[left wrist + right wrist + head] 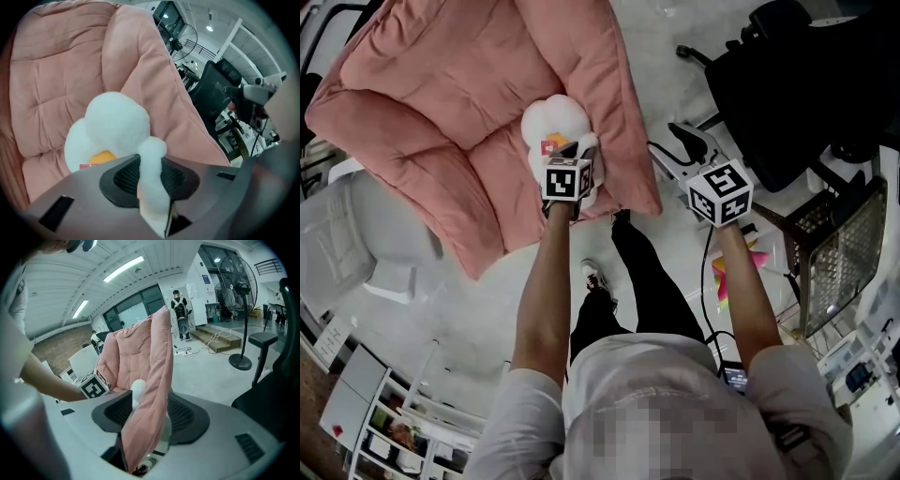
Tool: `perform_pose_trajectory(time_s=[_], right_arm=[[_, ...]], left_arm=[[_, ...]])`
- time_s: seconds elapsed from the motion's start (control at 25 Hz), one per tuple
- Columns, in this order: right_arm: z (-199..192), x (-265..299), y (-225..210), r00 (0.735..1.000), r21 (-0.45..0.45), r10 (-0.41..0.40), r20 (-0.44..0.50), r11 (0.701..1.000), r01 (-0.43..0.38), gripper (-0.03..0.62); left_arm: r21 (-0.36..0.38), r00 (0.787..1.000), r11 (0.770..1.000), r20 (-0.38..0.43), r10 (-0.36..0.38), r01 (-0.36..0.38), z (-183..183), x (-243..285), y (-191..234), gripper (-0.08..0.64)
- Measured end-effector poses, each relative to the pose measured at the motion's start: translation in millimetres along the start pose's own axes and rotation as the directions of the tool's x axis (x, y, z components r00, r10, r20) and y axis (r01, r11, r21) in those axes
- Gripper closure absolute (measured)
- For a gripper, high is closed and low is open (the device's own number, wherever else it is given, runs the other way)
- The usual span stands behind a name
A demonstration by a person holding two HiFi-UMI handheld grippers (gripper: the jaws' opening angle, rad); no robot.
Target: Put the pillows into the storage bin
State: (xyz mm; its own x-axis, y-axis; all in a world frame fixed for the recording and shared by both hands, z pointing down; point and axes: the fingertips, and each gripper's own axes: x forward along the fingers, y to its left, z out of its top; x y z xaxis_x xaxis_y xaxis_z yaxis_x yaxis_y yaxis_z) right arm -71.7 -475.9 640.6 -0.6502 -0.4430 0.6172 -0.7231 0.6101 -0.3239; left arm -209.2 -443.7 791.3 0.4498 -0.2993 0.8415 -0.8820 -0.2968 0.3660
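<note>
Barely started, I'd say. The white pillow (112, 126) sits on top of the pink cushion (441, 103), near its front right edge, so nothing has gone into a bin yet.

The left claw (151, 176) is down on that pillow and pinching a fluffy tuft of it between its pads. The grab looks made, but the pillow rests on the cushion and hasn't been lifted.

The right claw (147, 416) is at the cushion's right edge. A fold of the pink fabric runs straight down between its pads, and they look closed onto it. That looks like a grip on the cushion itself, though the hold seems looser than the left one.

As for the bin, I honestly can't tell which thing it is. There's a wire basket (839, 248) on the floor well off to the right of the cushion, and that's my best guess. No pillow is in it as far as I can see.

So what's left is pretty much everything: lift the white pillow, carry it over, drop it in, then do the same for the cushion if that counts too.
</note>
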Motion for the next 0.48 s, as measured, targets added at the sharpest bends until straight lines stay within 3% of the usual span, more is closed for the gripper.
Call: perform_pose_trajectory(time_s=[0.28,0.48], right_arm=[[15,-27,5,0.998,-0.027,-0.043,0.041,0.999,0.044,0.333],[31,-55,27,0.993,-0.036,-0.077,0.092,0.996,0.081,0.336]], left_arm=[[-0.032,0.99,0.998,0.13,0.054,-0.05,16,-53,4,0.459],[-0.083,0.956,0.994,0.276,0.096,-0.076,32,-118,10,0.468]])
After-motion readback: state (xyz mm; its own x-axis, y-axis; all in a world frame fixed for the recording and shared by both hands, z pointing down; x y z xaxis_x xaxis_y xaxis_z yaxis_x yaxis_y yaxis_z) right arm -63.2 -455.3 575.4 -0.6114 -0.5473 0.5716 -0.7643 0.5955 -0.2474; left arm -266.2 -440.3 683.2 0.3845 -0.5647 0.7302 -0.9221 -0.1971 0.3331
